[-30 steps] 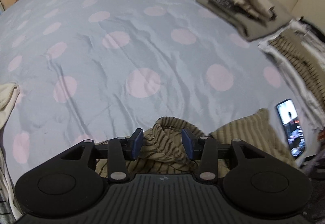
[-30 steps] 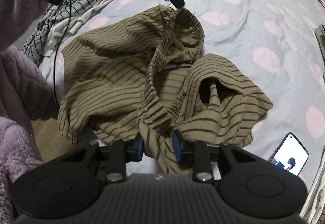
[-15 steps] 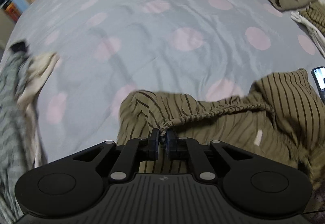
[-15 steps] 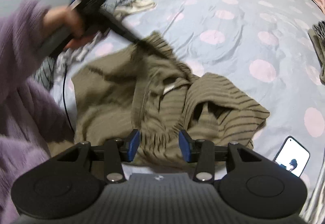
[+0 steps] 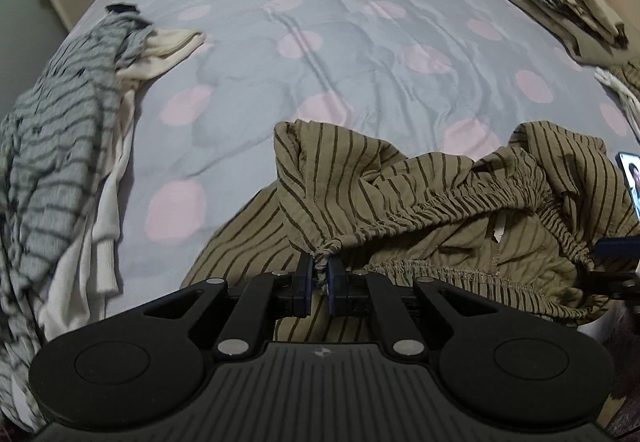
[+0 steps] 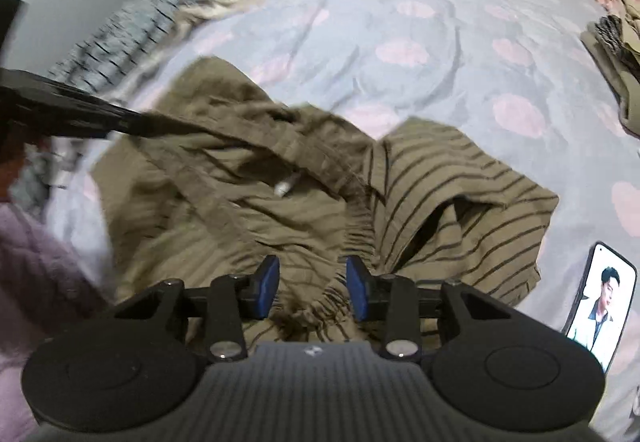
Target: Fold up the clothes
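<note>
Olive striped shorts (image 5: 440, 193) with an elastic waistband lie crumpled on the dotted bedsheet (image 5: 320, 53). My left gripper (image 5: 319, 282) is shut on the gathered waistband at its left end and pulls it taut. It also shows as a dark blurred bar in the right wrist view (image 6: 80, 113). In the right wrist view the shorts (image 6: 304, 177) spread below my right gripper (image 6: 312, 284), which is open, with the waistband lying between its blue pads (image 6: 267, 284). The right gripper's tip shows at the edge of the left wrist view (image 5: 616, 248).
A heap of grey striped and cream clothes (image 5: 72, 129) lies along the left of the bed. Folded clothes (image 5: 568, 9) are stacked at the far right. A phone (image 6: 600, 302) with a lit screen lies right of the shorts. A purple sleeve (image 6: 36, 266) is at the left.
My left gripper has shut on the waistband and pulled it left. My right gripper has let go of the waistband and opened.
</note>
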